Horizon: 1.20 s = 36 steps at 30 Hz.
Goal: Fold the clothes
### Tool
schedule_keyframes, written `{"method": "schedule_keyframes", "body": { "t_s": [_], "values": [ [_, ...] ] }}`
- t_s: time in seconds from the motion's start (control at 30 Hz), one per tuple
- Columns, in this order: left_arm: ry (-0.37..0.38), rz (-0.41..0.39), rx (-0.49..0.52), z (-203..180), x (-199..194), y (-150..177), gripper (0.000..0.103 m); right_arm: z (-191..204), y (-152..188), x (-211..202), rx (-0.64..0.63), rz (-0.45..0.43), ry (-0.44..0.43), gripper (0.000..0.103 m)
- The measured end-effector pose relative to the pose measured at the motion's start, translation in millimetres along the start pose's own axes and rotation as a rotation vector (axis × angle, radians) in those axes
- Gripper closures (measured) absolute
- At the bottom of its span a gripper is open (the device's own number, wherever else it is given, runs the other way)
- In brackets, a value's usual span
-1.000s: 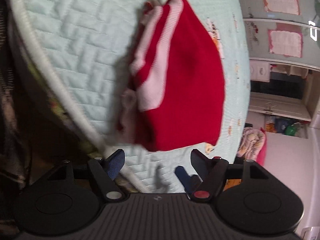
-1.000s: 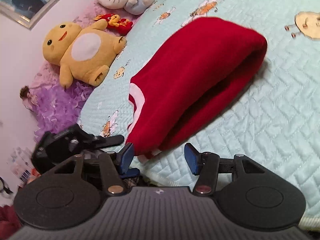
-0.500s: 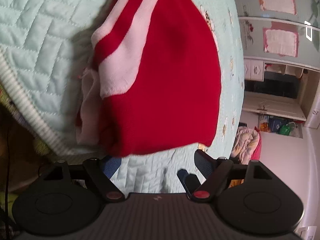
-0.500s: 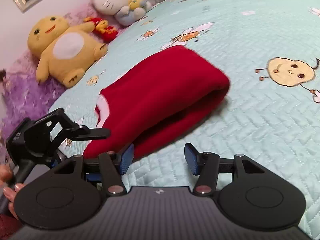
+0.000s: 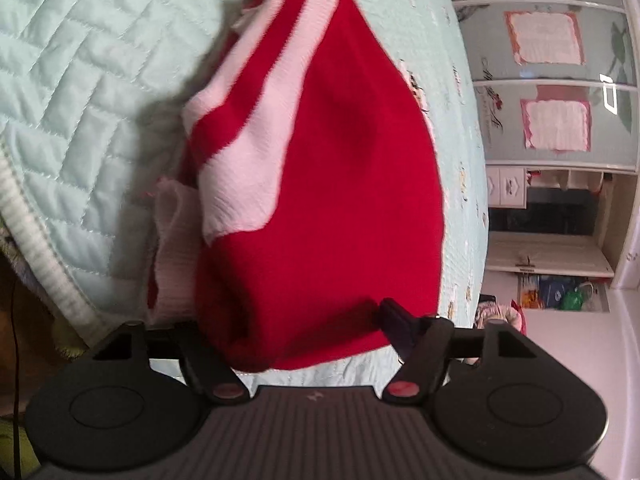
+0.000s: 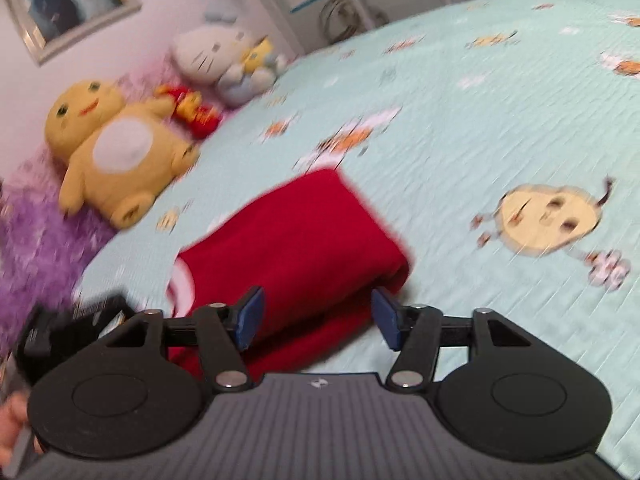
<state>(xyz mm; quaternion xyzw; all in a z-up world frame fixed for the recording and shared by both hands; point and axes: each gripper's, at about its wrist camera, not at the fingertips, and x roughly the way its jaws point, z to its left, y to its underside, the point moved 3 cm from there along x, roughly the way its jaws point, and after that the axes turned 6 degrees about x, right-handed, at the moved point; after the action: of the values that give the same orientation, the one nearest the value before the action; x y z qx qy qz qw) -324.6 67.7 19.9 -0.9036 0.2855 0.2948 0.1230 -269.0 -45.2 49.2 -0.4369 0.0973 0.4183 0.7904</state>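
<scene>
A folded red sweater (image 5: 340, 184) with pale pink stripes lies on the light green quilt (image 5: 80, 80). Its near edge sits between the fingers of my left gripper (image 5: 292, 320), whose jaws are closing. The cloth hides the left fingertip, and the right fingertip (image 5: 394, 314) rests at the sweater's edge. In the right wrist view, the other end of the red sweater (image 6: 296, 240) lies between the blue pads of my right gripper (image 6: 318, 316), whose jaws are opening. The left gripper (image 6: 76, 320) shows as a blurred black shape at lower left.
The bed's ribbed edge (image 5: 36, 232) runs down the left. A yellow plush (image 6: 116, 160), a white cat plush (image 6: 216, 56) and purple fluff (image 6: 32, 248) lie by the wall. A wardrobe (image 5: 552, 80) stands beyond the bed. A person's hand (image 6: 12, 412) shows low left.
The left gripper has come up to the sweater, whose near edge now covers its left finger. The right view has swung across the bed and blurred, and its pads stand wider apart.
</scene>
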Motion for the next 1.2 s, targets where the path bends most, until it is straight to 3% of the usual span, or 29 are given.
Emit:
{"method": "schedule_keyframes", "body": {
  "t_s": [0.1, 0.17, 0.3, 0.37, 0.4, 0.43, 0.47, 0.53, 0.63, 0.77, 0.83, 0.9, 1.0, 1.07, 1.13, 1.2],
  "values": [
    [0.001, -0.002, -0.002, 0.5, -2.6, 0.4, 0.031, -27.8, -20.7, 17.6, 0.158, 0.02, -0.055, 0.035],
    [0.001, -0.004, -0.008, 1.0, -3.2, 0.5, 0.039, -47.1, -34.3, 33.5, 0.272, 0.053, -0.099, 0.032],
    [0.007, -0.004, -0.001, 1.7, -2.7, -2.0, 0.055, -70.4, -52.3, 85.9, 0.35, 0.202, -0.108, 0.03],
    [0.014, -0.001, 0.023, 1.3, -3.4, -4.6, 0.063, -75.3, -54.1, 107.9, 0.391, 0.293, -0.16, 0.025],
    [0.018, 0.001, 0.035, 1.1, -3.7, -5.9, 0.065, -73.8, -56.4, 112.6, 0.395, 0.311, -0.185, 0.028],
    [0.019, 0.003, 0.064, -1.3, -4.8, -8.5, 0.068, -71.4, -57.4, 116.7, 0.402, 0.329, -0.207, 0.055],
    [0.024, 0.011, 0.092, -2.9, -7.4, -11.9, 0.071, -66.0, -55.7, 117.9, 0.399, 0.338, -0.209, 0.061],
    [0.031, 0.024, 0.149, -4.3, -17.4, -18.9, 0.072, -49.0, -53.2, 107.3, 0.331, 0.315, -0.169, 0.064],
    [0.062, 0.018, 0.203, 2.1, -48.8, -29.1, 0.074, -31.5, -37.6, 72.6, 0.366, 0.285, -0.178, 0.068],
    [0.038, 0.059, 0.18, 37.0, -66.3, -32.9, 0.075, -17.5, 20.4, 23.1, 0.389, 0.321, -0.159, 0.07],
    [0.034, 0.087, 0.142, 51.1, -60.2, -29.9, 0.075, -20.2, 41.8, 9.6, 0.354, 0.339, -0.108, 0.068],
    [0.036, 0.077, 0.181, 48.1, -60.8, -29.7, 0.075, -21.8, 39.3, -5.6, 0.318, 0.307, -0.08, 0.066],
    [0.028, 0.075, 0.167, 49.3, -58.7, -27.2, 0.07, -1.6, -4.3, -23.5, 0.217, 0.219, -0.168, 0.062],
    [0.032, 0.071, 0.144, 53.8, -59.8, -25.7, 0.067, 25.0, -36.4, -9.6, 0.072, 0.218, -0.215, 0.031],
    [0.031, 0.071, 0.147, 53.2, -59.6, -25.0, 0.066, 53.8, -59.6, 25.3, -0.096, 0.244, -0.238, 0.031],
    [0.028, 0.074, 0.163, 52.5, -59.6, -25.8, 0.065, 79.5, -74.6, 78.7, -0.247, 0.336, -0.289, 0.031]
  ]
}}
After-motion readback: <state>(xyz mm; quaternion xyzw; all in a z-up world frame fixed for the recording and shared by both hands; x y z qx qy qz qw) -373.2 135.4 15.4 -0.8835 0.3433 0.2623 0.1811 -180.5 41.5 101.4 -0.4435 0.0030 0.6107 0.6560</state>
